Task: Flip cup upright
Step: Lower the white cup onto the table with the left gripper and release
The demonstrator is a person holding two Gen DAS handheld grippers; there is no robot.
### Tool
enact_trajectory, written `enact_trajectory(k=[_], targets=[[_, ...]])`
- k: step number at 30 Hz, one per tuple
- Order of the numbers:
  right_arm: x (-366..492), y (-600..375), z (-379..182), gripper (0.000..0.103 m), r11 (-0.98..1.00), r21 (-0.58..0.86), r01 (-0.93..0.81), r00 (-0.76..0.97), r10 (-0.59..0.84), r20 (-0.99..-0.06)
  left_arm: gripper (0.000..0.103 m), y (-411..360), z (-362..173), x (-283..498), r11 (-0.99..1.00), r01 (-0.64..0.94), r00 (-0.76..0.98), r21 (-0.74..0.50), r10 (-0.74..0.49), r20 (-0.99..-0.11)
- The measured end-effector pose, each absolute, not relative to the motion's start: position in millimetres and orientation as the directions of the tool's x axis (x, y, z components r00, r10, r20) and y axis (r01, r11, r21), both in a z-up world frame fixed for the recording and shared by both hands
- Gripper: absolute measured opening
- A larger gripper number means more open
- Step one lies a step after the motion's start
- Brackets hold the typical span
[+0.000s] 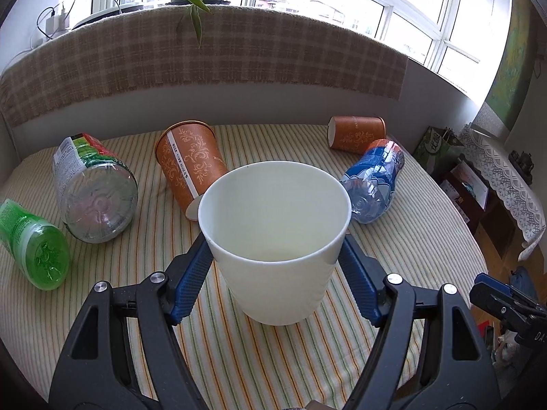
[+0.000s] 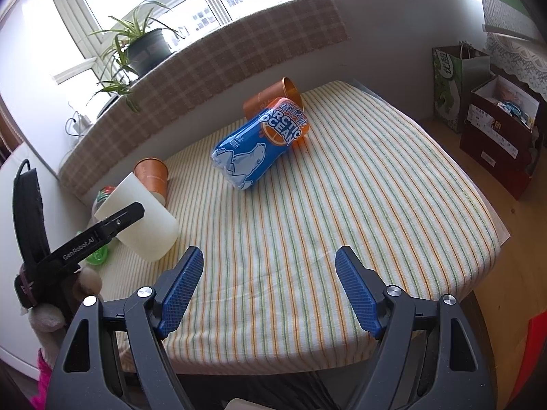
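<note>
A white cup [image 1: 275,239] is held between the blue pads of my left gripper [image 1: 275,256], its mouth facing up and away from the camera. In the right wrist view the same white cup [image 2: 143,218] is tilted, its base near the striped cloth, with my left gripper [image 2: 112,222] clamped on it. My right gripper [image 2: 270,287] is open and empty, low over the front of the striped table [image 2: 342,205]. It also shows at the right edge of the left wrist view [image 1: 492,300].
An orange paper cup [image 1: 189,165] stands upside down and leaning behind the white cup. Another orange cup [image 1: 355,134] lies on its side at the back right. A blue Arctic Ocean bottle [image 2: 256,147], a clear bottle [image 1: 94,188] and a green bottle [image 1: 32,244] lie on the cloth.
</note>
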State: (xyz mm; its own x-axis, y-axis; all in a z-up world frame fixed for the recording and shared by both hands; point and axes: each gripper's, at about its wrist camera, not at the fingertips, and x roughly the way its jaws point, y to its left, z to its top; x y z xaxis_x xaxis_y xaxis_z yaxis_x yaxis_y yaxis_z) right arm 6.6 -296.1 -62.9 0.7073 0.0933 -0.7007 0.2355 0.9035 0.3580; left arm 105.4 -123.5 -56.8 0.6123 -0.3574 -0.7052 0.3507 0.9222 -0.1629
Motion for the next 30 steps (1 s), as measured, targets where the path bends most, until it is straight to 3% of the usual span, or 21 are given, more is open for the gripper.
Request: enact_trajectory(k=[17, 30], targets=[[6.9, -295.2, -65.4, 0.080, 0.904, 0.356, 0.239, 0.701, 0.093, -0.707, 0.076, -132.7, -61.8, 96.5, 0.913, 0.391, 0.607, -0.115, -0.349, -0.713], [4.5, -294.0, -67.9, 0.080, 0.901, 0.357, 0.245, 0.699, 0.090, -0.709, 0.083, -129.2, -64.9, 94.3, 0.890, 0.411, 0.561, -0.198, -0.418, -0.715]])
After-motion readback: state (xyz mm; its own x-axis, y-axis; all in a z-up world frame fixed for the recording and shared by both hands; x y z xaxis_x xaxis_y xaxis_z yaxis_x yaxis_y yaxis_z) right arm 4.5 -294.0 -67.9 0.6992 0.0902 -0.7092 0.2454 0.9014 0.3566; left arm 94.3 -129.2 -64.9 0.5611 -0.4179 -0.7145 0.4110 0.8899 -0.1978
